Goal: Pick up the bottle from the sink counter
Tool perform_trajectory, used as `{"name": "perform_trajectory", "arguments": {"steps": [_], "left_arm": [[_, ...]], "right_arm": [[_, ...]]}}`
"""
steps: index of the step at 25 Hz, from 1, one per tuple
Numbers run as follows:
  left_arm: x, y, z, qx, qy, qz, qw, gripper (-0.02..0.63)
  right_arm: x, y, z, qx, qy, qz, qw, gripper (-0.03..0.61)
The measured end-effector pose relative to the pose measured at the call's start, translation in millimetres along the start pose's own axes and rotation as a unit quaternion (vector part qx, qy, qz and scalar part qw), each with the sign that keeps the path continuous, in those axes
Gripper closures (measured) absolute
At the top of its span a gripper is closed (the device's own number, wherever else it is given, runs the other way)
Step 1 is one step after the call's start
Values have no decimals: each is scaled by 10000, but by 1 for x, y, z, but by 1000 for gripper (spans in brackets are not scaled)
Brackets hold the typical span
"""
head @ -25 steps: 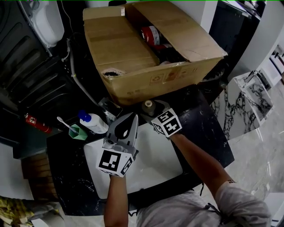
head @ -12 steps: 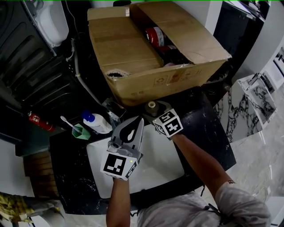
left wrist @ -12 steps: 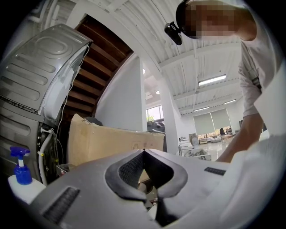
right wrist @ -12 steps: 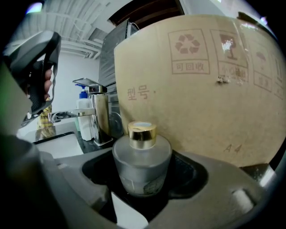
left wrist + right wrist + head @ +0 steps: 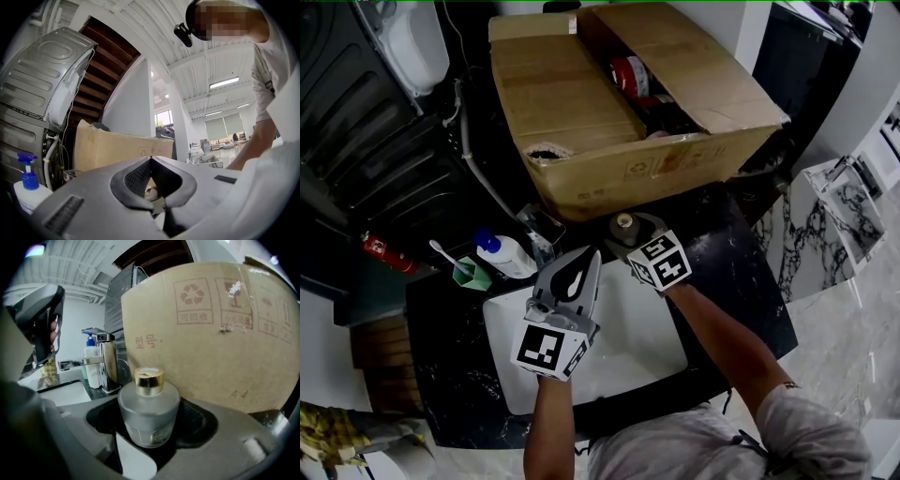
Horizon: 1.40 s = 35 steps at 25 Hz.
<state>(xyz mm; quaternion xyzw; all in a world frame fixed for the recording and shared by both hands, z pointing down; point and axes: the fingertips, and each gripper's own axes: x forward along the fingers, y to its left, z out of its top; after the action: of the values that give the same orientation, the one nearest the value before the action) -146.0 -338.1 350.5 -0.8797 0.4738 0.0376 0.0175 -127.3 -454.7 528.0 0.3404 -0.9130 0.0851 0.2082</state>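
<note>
On the dark worktop [image 5: 741, 272], just before the cardboard box [image 5: 572, 103], the bottle [image 5: 149, 411] is clasped between the right tool's [image 5: 628, 234] jaws and is best lifted straight, upright; the left tool [image 5: 592, 254] is closed, empty.

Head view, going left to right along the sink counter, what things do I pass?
green cup holding a toothbrush → white pump bottle → faucet → gold-capped bottle
</note>
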Motion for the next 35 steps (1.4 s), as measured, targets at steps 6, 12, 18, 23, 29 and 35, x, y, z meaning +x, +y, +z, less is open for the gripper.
{"name": "perform_trajectory", "arguments": {"steps": [6,12,18,23,29,35], "left_arm": [[0,-10,-1,-10,7,-35,10000,612],[-3,-13,0,-30,-16,41,10000,612],[-8,-17,2,-8,-31,100,9999,612],[-14,-26,3,44,-53,95,9999,612],[-27,-35,17,58,-63,187,9998,612],[-41,-45,27,87,-143,194,9997,612]], "right_arm": [[-25,2,25,-86,-281,91,9995,250],[-64,11,58,-325,-577,213,9976,250],[-103,26,80,-545,-749,322,9952,250],[-136,47,93,-648,-927,501,9923,250],[-173,76,105,-784,-1178,720,9873,250],[-202,96,109,-724,-1354,903,9840,250]]}}
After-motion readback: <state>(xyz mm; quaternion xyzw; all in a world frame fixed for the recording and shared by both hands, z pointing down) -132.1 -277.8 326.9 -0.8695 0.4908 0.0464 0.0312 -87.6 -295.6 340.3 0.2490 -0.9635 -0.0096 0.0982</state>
